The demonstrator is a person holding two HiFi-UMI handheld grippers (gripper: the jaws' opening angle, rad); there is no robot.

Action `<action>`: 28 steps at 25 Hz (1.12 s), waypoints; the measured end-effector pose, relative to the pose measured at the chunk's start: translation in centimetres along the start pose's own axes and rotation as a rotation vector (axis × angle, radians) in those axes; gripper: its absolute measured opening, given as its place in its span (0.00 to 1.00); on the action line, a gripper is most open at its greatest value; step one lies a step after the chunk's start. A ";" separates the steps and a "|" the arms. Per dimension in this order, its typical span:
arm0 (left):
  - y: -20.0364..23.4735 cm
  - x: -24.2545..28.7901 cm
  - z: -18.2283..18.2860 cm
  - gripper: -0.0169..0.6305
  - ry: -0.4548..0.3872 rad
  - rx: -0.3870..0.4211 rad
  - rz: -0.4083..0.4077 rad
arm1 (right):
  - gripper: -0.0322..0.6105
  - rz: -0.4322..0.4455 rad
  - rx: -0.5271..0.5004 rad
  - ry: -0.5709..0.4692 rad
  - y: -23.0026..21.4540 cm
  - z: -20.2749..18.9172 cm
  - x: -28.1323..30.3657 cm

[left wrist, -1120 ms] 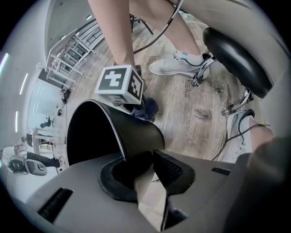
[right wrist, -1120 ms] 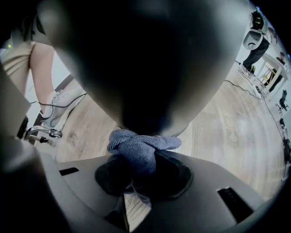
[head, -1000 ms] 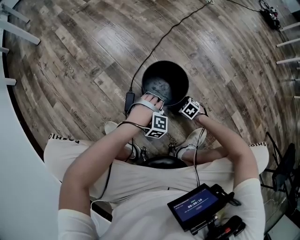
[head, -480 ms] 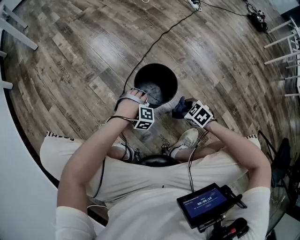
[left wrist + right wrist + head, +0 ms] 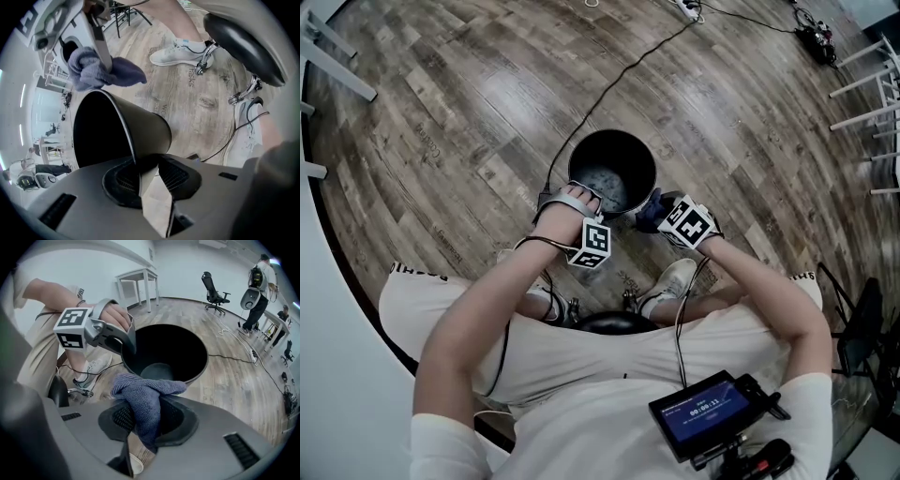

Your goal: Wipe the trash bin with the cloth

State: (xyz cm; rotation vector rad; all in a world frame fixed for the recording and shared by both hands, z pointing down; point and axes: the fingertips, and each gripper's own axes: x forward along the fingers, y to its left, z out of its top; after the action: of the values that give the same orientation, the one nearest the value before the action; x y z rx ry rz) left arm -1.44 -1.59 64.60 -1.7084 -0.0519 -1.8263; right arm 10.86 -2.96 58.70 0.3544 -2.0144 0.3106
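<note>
Floor: brown wood-plank floor [image 5: 441,112] under the bin.
Bin: black round plastic trash bin [image 5: 614,150], upright.
Left gripper [image 5: 149,173]: jaws, just closing, clamp the bin's near rim.
Right gripper [image 5: 146,425]: pinching the cloth beside the rim.
Cloth: bunched blue-grey towelling cloth [image 5: 140,392], just outside the bin.

Bright, even overhead light is washing the room; glare is streaking the wood floor [image 5: 502,96] at upper left of head view. Fisheye is bending edges, gripper views are vignetting black. Trash bin [image 5: 623,155] interior is reading near-black.
</note>
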 end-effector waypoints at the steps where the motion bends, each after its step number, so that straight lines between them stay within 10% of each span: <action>1: 0.0 0.0 0.3 0.20 -0.002 0.012 0.002 | 0.20 0.002 -0.014 0.007 -0.2 0.0 0.7; 28: 0.3 0.1 1.7 0.18 -0.088 0.061 -0.011 | 0.20 -0.016 0.110 0.107 -3.6 -10.3 21.1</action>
State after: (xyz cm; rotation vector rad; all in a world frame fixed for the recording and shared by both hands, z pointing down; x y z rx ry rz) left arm 0.23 -1.16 64.84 -1.7482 -0.1526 -1.7385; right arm 11.50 -4.90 82.36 0.4138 -1.8936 0.4226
